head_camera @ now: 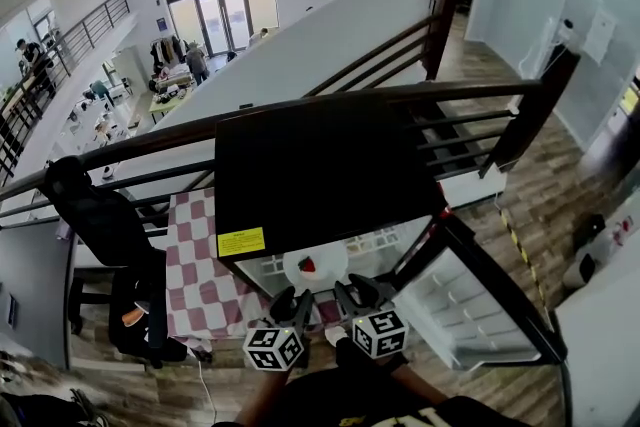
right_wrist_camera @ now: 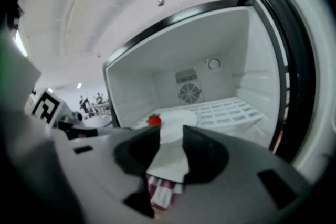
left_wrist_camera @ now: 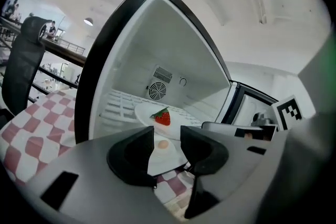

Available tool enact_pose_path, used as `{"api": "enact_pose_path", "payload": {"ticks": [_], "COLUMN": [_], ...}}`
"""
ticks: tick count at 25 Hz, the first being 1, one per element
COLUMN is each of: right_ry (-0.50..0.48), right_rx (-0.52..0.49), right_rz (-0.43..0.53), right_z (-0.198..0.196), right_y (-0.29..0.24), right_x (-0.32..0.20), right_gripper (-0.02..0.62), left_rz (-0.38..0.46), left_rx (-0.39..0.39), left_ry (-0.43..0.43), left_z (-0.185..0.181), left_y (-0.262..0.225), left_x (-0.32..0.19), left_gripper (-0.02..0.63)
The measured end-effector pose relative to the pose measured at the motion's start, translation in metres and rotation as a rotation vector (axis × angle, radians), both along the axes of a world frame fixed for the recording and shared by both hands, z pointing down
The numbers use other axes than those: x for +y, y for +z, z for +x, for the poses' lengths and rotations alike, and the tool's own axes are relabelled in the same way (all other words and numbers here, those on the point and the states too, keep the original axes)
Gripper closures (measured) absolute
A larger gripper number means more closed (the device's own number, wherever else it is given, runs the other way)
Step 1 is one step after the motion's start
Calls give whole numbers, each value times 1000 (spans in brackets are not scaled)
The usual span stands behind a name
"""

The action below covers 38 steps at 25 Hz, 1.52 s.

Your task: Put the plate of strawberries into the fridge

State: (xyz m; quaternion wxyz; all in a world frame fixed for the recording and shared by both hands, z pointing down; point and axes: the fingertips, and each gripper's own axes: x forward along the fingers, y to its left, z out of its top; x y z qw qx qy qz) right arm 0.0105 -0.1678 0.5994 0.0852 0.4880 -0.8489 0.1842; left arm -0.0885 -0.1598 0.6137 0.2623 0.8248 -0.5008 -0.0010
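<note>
Left tongs and right tongs each clamp the round white plate by its near rim, centre frame. A glossy red strawberry sits on it, over the fridge's white wire shelf.

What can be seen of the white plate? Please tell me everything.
The plate is round, white and glossy, like ceramic. It carries one red strawberry with green leaves. Its far part is over the white shelf in the open fridge; its near rim is pinched by the left gripper and the right gripper.

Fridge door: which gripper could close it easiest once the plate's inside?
Probably right. The open door stands beside the right gripper; the left gripper is farther away. Both hold the plate now.
</note>
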Motion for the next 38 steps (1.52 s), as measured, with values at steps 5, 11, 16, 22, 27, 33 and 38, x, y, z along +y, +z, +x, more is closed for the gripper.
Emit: {"api": "enact_pose_path", "payload": {"ticks": [5,11,16,22,27,33,38], "right_ry": [-26,-42,-50,-59,-64,-72,-83], "right_rx": [116,150,171,208,211,204,208], "right_rz": [39,44,54,65,70,78,67], "right_z": [-7,-11,-15,-19,-19,-17,-17], "right_y": [6,9,10,12,12,10,12], "right_x": [2,-1,-7,-13,-23,-32,-41], "right_gripper": [462,462,463,505,525,528,529], "left_rz": [15,21,23,9,6,5,-5], "left_rx": [-80,-121,-147,-193,-202,-210,-224], "left_ry": [11,-13,-24,-26,-38,-50,-48], "left_z": [4,3,4,7,8,10,11], "left_y": [3,5,4,5,5,4,6], "left_x": [-4,-8,-13,-18,-27,-35,-43], "left_gripper": [437,451,472,491,505,511,514]}}
